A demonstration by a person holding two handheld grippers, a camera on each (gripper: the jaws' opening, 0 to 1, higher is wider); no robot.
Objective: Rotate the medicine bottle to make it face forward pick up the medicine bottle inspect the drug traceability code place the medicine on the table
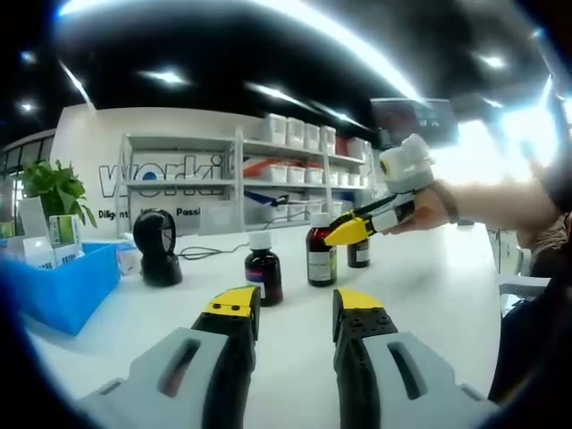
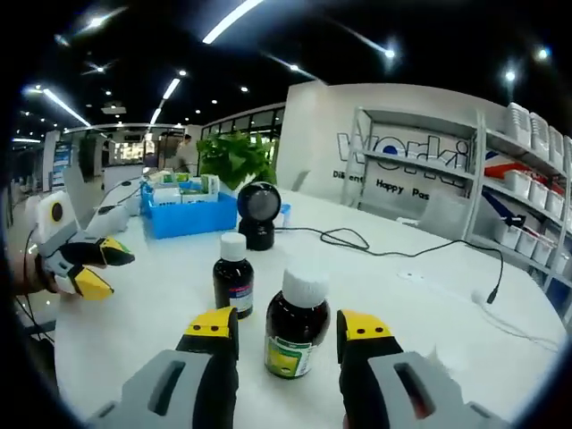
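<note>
Glass bottle (image 2: 295, 332), white cap, between right tool (image 2: 290, 329) tips.

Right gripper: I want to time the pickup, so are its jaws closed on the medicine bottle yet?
Open. The right gripper straddles the upright, capped medicine bottle, with gaps visible on both sides.

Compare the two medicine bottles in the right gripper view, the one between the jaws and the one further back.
The near medicine bottle stands between the open jaws of the right hand-held gripper; the far medicine bottle stands free on the table. The near medicine bottle shows a green-and-yellow label; the far medicine bottle's label is dark with a white patch. The near one looks wider. Both are upright, dark, with white caps.
</note>
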